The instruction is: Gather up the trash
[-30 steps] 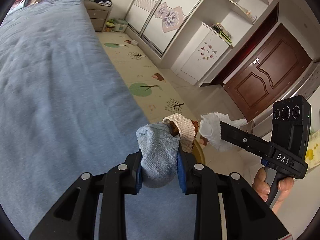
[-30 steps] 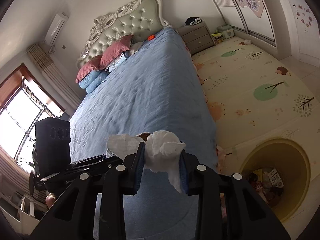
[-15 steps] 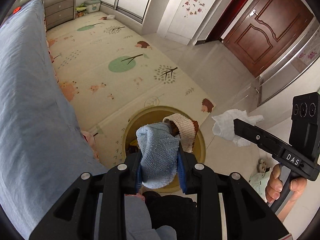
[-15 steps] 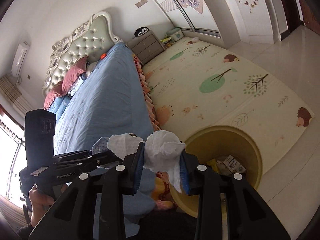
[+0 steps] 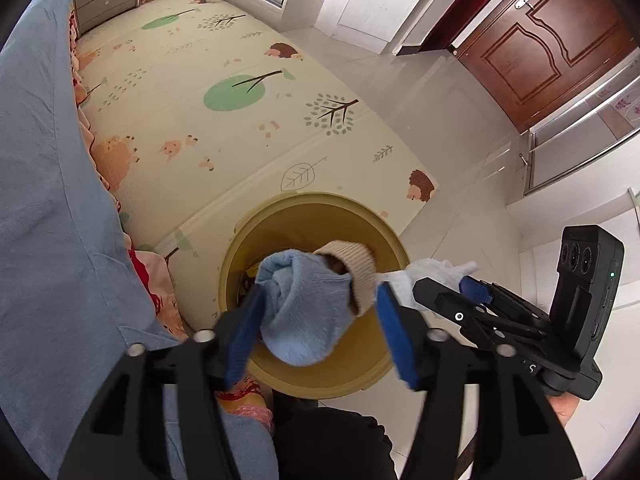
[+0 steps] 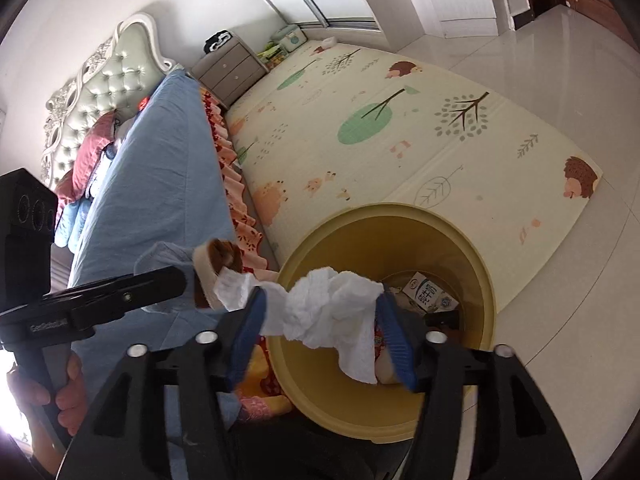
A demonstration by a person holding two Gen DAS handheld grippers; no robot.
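Note:
A yellow round bin stands on the floor beside the bed; it also shows in the right wrist view, with cartons inside. My left gripper is open above the bin, and a blue and beige sock bundle hangs between its spread jaws. My right gripper is open above the bin, with a crumpled white tissue loose between its jaws. The right gripper sits just right of the left one.
The bed with a blue cover runs along the left, with a frilled skirt. A patterned play mat lies beyond the bin. A nightstand and a brown door are far off.
Both grippers moved down over the bin and opened their jaws. The sock bundle and the tissue are no longer squeezed.

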